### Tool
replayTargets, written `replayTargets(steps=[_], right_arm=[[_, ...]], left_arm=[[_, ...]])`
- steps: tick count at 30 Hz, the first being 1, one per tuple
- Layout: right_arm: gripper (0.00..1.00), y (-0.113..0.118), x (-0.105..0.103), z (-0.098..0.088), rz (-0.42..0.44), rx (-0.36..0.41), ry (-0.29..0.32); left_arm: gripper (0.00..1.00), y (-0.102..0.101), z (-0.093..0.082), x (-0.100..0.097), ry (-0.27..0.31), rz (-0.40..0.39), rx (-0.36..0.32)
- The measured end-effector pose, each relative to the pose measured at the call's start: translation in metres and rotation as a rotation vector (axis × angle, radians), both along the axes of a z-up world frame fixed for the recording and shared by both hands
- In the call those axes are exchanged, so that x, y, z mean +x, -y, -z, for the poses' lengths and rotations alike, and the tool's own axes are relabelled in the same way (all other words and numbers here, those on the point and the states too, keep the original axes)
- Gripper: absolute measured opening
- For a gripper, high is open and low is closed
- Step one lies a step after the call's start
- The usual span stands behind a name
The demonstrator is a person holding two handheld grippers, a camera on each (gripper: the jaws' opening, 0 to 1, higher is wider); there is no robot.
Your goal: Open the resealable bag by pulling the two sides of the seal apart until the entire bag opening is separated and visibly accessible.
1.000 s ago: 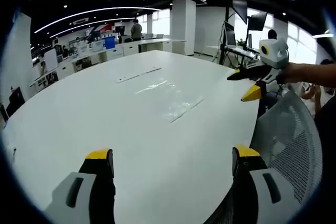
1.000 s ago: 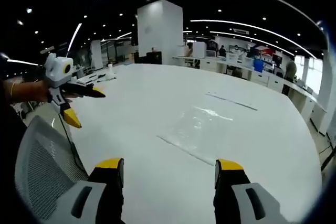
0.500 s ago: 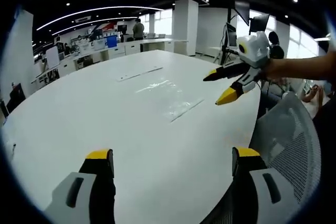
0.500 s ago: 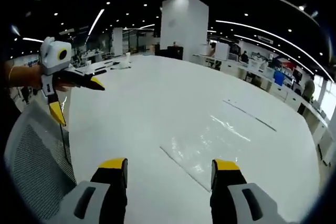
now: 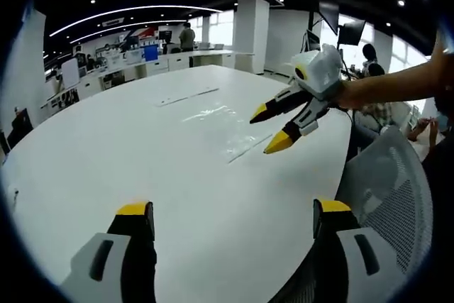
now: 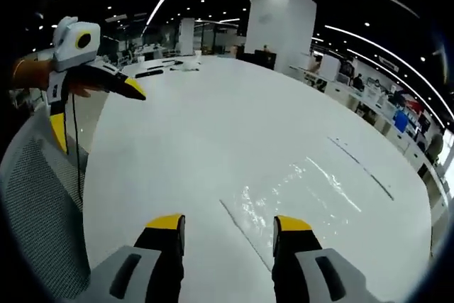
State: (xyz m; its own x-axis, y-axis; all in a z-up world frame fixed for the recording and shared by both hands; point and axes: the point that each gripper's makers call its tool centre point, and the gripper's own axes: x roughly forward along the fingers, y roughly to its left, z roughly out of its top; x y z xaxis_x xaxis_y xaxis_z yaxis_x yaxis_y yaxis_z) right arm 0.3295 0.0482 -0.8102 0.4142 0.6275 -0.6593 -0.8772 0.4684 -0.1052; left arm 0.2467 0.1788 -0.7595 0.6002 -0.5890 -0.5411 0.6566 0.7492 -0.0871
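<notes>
A clear resealable bag lies flat on the round white table, its seal strip along the near edge. My left gripper hangs open over the table's near side, well short of the bag. Coming in from the right, my right gripper hovers open just above the bag's seal end. In the right gripper view the bag lies right ahead of the open right gripper, with the seal line running between its jaws. The left gripper shows open at the upper left, held by a hand.
A thin clear strip lies on the table beyond the bag. A grey mesh chair back stands at the table's near edge, and the same chair back fills the lower left of the right gripper view. Desks, a white pillar and people stand far behind.
My right gripper has moved in over the table, down to the bag's seal edge, with its jaws a little closer together. The left gripper has held still.
</notes>
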Motion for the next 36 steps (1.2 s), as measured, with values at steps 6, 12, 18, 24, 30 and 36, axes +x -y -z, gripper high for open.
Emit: replayTargets(steps=[6,12,18,24,30,36], right_arm=[[0.35,-0.004,0.009,0.018,-0.075,-0.073,-0.024],[0.21,-0.007,0.017,0.029,-0.111,-0.100,-0.041],[0.15,-0.009,0.017,0.042,-0.135,-0.127,-0.068],[0.12,-0.008,0.019,0.050,-0.129,-0.138,-0.086],[0.08,-0.010,0.016,0.050,-0.132,-0.138,-0.083],[0.02,-0.011,0.013,0.049,-0.144,-0.131,-0.064]], left_arm=[[0.91,0.000,0.002,0.004,-0.008,-0.007,-0.004],[0.90,-0.003,0.006,0.007,-0.017,-0.014,0.000],[0.90,-0.003,0.008,0.009,-0.025,-0.021,0.000],[0.89,-0.003,0.008,0.012,-0.026,-0.024,0.000],[0.89,0.000,0.009,0.010,-0.028,-0.021,-0.002],[0.88,0.001,0.008,0.007,-0.030,-0.017,-0.003]])
